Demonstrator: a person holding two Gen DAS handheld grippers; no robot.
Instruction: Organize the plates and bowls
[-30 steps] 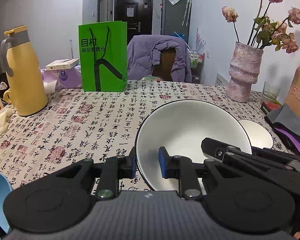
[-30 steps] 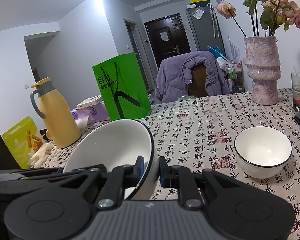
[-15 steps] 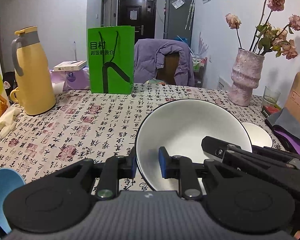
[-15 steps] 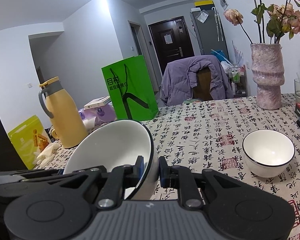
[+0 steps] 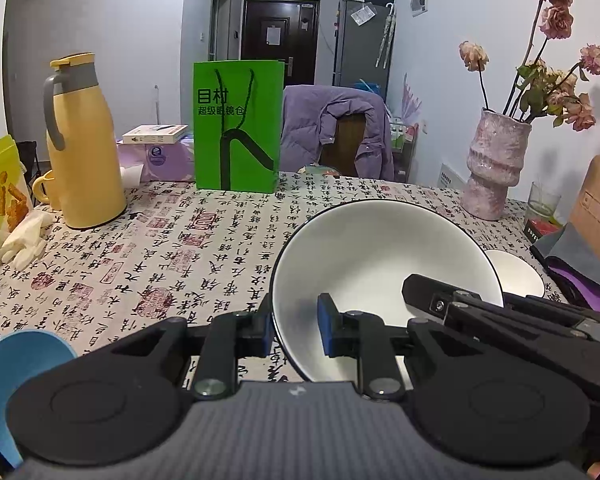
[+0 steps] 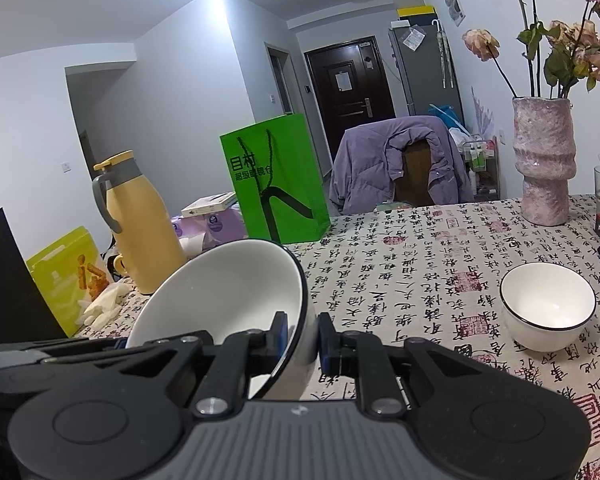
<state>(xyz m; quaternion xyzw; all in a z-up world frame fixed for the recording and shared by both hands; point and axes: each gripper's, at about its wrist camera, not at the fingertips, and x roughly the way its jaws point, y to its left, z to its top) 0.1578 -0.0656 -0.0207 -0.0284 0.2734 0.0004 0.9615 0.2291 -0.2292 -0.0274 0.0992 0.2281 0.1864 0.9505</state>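
Note:
A large white bowl with a dark rim (image 5: 372, 264) (image 6: 228, 292) hangs tilted above the table, held from both sides. My left gripper (image 5: 294, 330) is shut on its left rim, and my right gripper (image 6: 303, 338) is shut on its right rim. The right gripper's black body shows at the lower right of the left wrist view. A small white bowl (image 6: 548, 306) (image 5: 514, 276) stands upright on the patterned tablecloth to the right of the large one. A blue bowl (image 5: 14, 364) sits at the lower left edge in the left wrist view.
On the calligraphy-print tablecloth (image 5: 172, 256) stand a yellow thermos jug (image 5: 82, 148), a green paper bag (image 5: 236, 126) and a pink vase with dried flowers (image 6: 544, 160). White gloves (image 5: 22, 238) lie at the left. A chair with a purple jacket (image 5: 336, 136) stands behind the table.
Both grippers have pulled back and risen a little with the large bowl between them. The blue bowl has come into view at the lower left of the left wrist view.

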